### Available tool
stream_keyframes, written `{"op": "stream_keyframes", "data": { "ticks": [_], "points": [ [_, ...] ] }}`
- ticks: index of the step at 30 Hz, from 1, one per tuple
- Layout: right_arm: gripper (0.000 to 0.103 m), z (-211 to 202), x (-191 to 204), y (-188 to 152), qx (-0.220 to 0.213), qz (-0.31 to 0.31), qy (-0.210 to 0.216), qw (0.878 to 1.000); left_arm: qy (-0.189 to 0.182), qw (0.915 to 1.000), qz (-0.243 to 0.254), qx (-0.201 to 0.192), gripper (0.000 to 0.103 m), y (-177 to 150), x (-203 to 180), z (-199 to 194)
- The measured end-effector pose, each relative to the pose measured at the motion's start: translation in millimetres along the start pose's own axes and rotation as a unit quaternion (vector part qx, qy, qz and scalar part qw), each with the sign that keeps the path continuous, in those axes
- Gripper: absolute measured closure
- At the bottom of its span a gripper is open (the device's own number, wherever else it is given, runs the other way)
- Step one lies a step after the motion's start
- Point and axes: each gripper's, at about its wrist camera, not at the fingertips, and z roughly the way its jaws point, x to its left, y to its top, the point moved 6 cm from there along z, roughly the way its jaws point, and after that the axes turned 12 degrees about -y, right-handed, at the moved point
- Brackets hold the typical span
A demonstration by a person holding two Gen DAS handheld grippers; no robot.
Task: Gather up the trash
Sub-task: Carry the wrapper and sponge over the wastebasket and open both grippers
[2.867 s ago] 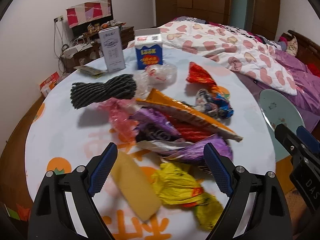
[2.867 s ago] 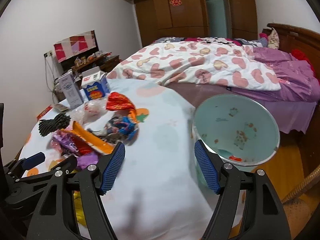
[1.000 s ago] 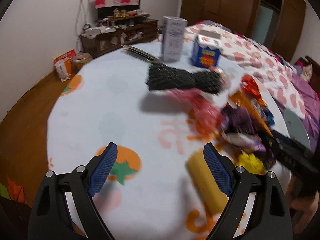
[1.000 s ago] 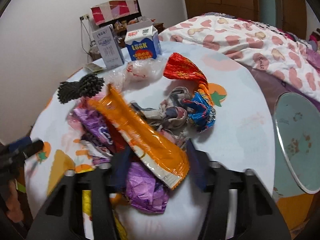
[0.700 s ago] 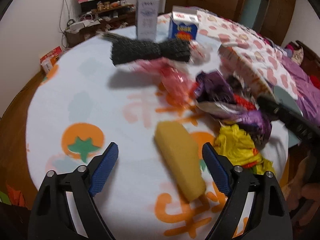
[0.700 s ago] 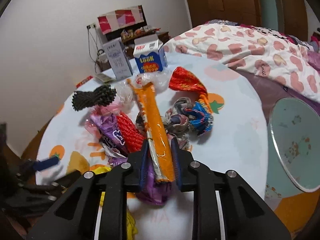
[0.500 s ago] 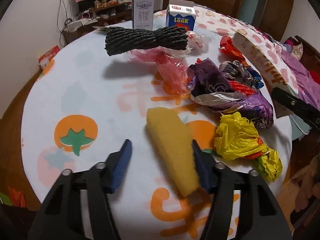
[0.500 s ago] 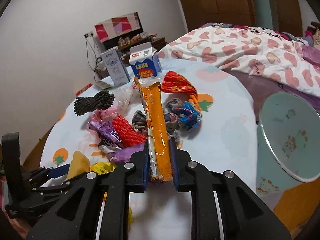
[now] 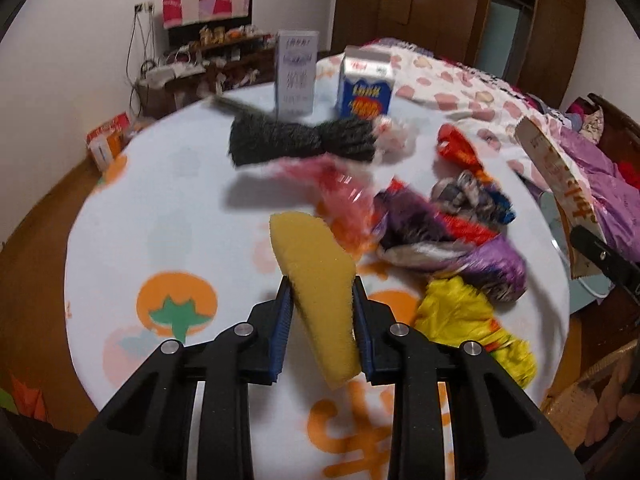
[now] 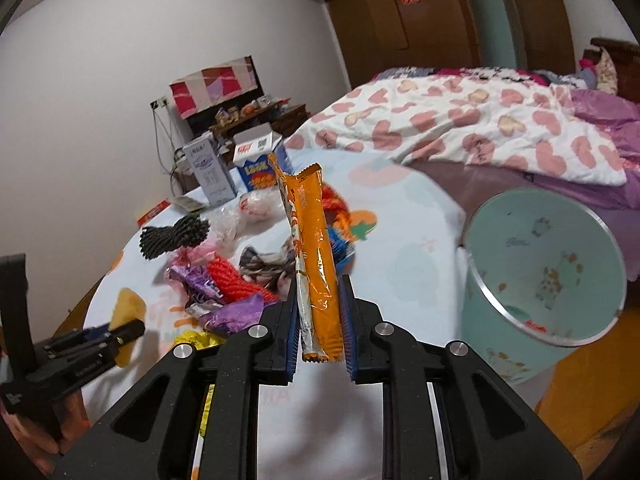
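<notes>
Nearest: left gripper [image 9: 320,320], jaws just drawn in from wide, now pinching the yellow sponge [image 9: 316,280] across its narrow width. The sponge stands up between the pads, its upper end tilted toward the table's middle. A second ago it lay flat on the cloth, loose.

Right gripper [image 10: 318,320]: jaws clamped tight on the long orange wrapper [image 10: 314,256], which sticks up and forward out of the pads. Moments back the wrapper lay across the heap; it is now lifted clear of it.

Between them, on the round table [image 9: 172,216]: the rest of the litter. Yellow crumpled bag [image 9: 468,320], purple wrapper [image 9: 492,264], pink plastic film [image 9: 340,184], black foam netting [image 9: 304,142]. Further back, two cartons, grey [image 9: 296,74] and blue [image 9: 366,88], upright.

Beyond the table edge, on the floor by the bed: pale green bin [image 10: 544,272], mouth tilted toward the right gripper.

Reading: both hands loaded; I judge the carry to the bin comes next. Most of the heap remains.
</notes>
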Motion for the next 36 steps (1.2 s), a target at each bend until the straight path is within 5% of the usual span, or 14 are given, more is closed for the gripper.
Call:
{"op": "stream_keyframes", "data": {
  "ticks": [11,36],
  "points": [
    [0.084,-17.3,-41.8,7.0,-0.018,0.021,-0.044,0.999,-0.048,0.9970,0.058,-0.018,0.074,29.5,-79.3,6.7],
    [0.084,-27.2,-155.5,12.2,-0.025,0.073,-0.149,0.986,-0.108,0.9805,0.164,0.002,0.074,35.8,-219.7,51.4]
  ]
}}
